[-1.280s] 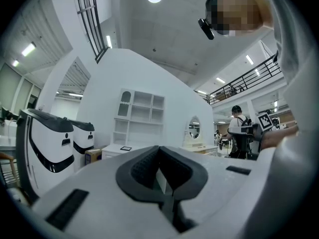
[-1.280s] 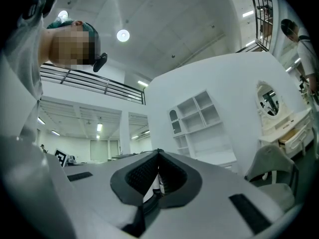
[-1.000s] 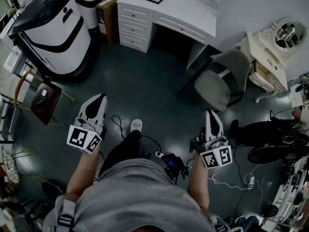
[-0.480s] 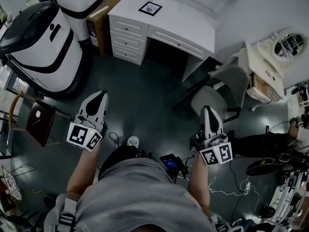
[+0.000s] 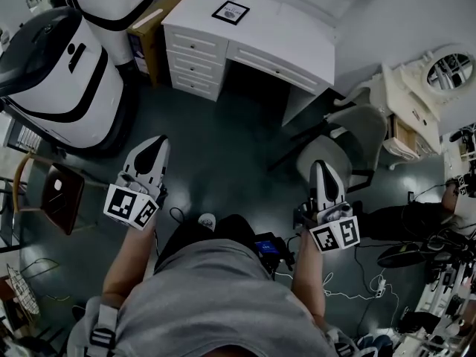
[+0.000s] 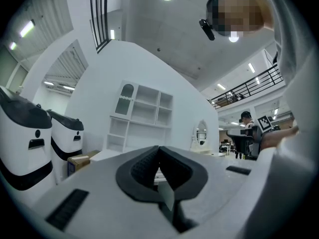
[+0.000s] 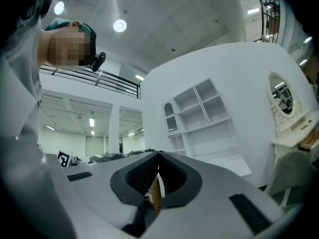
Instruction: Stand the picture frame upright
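The picture frame [image 5: 231, 11] is seen lying flat on the white worktop [image 5: 282, 36], from which the left tool [image 5: 151, 149] and right tool [image 5: 320, 173] are held well apart, closed and empty; the approach is judged in hand, with a reach to the frame needed next.

The right gripper [image 7: 158, 156], jaws together, faces a white shelf unit [image 7: 200, 114].
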The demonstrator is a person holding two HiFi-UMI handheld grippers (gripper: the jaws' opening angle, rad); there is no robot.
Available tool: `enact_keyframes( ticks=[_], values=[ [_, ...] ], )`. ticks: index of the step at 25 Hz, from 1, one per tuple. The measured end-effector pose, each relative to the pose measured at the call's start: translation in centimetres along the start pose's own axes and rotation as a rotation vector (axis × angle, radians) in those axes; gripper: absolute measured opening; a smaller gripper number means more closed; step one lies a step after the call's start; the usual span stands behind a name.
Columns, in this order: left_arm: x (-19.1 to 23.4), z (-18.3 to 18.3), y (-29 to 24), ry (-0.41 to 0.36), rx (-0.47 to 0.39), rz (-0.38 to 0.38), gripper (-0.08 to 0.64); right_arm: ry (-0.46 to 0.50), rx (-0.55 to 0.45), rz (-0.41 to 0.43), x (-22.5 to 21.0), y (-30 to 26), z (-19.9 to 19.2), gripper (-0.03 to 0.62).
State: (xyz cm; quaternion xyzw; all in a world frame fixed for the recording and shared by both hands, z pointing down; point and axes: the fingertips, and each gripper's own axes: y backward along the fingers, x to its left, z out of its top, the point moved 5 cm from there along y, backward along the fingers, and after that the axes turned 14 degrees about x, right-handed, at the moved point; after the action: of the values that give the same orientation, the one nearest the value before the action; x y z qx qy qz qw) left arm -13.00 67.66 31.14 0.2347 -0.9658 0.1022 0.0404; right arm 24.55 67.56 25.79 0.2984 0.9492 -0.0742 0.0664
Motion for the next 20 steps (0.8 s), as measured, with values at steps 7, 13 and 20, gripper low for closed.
enact_keyframes(
  ticks=[7,13,20],
  values=[
    [1.1,0.0,-0.3,0.010,0.008,0.025,0.008,0.010,0.014,0.022,-0.7,-2.1,0.8,0.026],
    [1.1,-0.6,-0.7,0.018,0.024,0.059,0.008,-0.006,0.032,0.068,-1.6,-4.1,-0.1,0.026],
    [2.3,-0.1,-2.5,0.021,0.026,0.103,0.008,-0.016,0.061,0.097,-4.0,-7.3,-0.2,0.026]
  ],
)
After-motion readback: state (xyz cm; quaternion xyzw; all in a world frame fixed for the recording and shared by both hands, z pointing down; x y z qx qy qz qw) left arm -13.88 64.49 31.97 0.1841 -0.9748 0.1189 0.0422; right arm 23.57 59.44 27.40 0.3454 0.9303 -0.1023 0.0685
